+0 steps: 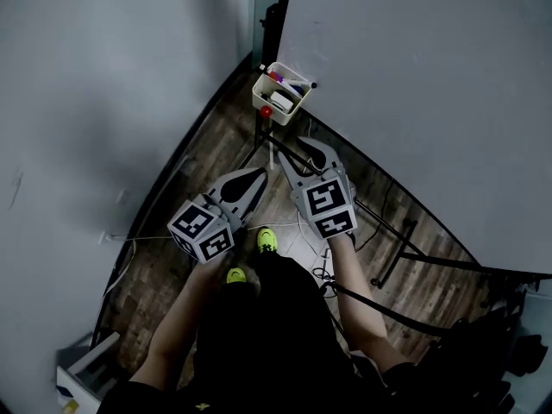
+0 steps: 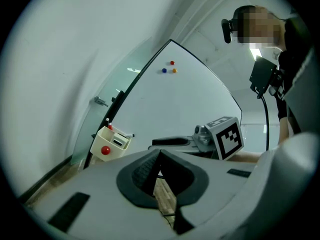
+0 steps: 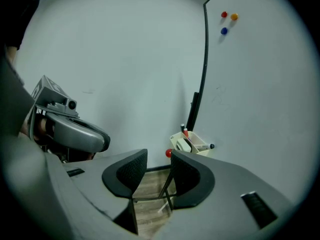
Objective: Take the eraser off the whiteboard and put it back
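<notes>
The eraser [image 1: 281, 102], white with a dark strip, lies in a cream basket [image 1: 269, 85] that hangs at the whiteboard's [image 1: 414, 84] lower left corner, beside some markers. The same eraser [image 3: 186, 145] shows in the right gripper view and, small, as the eraser [image 2: 119, 142] in the left gripper view. My right gripper [image 1: 291, 149] points at the basket from a short way off; the right gripper [image 3: 159, 156] is open with nothing between its pads. My left gripper [image 1: 261, 172] sits beside it, further back. The left gripper [image 2: 159, 151] is shut and empty.
A red magnet [image 1: 266, 111] sticks on the basket's front. Three coloured magnets [image 3: 227, 21] sit high on the board. The board's black stand legs [image 1: 397, 248] and cables run across the wooden floor. A grey wall [image 1: 103, 102] closes the left side. A box [image 1: 86, 369] stands at the bottom left.
</notes>
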